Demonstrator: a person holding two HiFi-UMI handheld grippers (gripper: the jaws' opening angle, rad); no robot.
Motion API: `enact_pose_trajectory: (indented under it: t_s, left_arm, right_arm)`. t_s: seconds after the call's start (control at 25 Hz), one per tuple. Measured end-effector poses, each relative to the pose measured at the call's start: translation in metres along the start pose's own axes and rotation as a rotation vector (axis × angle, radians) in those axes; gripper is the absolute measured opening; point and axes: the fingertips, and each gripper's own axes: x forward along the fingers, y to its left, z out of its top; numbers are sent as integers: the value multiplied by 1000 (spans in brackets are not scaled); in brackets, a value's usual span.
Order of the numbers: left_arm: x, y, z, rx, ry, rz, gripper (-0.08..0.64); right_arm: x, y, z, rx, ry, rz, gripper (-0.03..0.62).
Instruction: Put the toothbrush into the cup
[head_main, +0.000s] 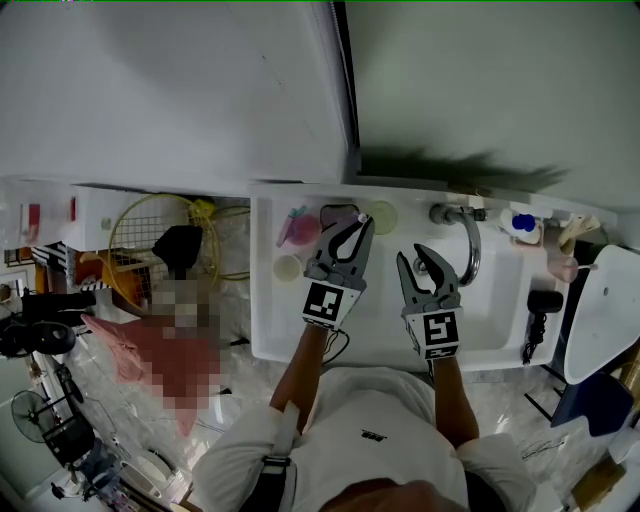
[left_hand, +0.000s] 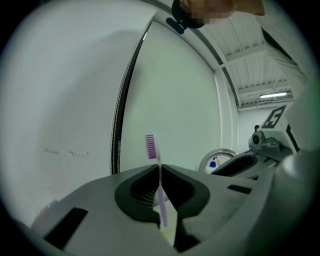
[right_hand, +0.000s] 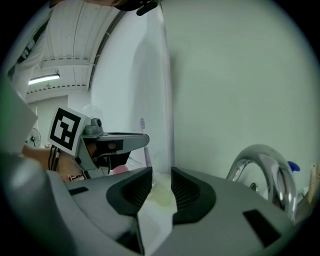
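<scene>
Toothbrush, slim purple plastic: clamped bristles-up in left gripper; right gripper parted, empty. Carrying stage; next, lower handle-first into what looks like the pale green round cup.

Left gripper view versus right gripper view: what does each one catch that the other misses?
Only the left gripper view shows the left tongs pinched shut on the toothbrush handle, purple bristles up. Only the right gripper view shows the right tongs standing apart with nothing between them, a pale green dish beyond the gap. Both show the chrome faucet and the white wall.
</scene>
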Motion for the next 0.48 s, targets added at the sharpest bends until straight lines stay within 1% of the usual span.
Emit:
enact_pose_trajectory:
  t_s: [0.16,0.48]
  left_arm:
    - [7,1,-11,-6,35,-9,40]
    - [17,2,-33,-28,69,-22,40]
  right_arm:
    - [6,-2,-3,4,9,-2,130]
    - [20,-7,-13,10,31,-2,129]
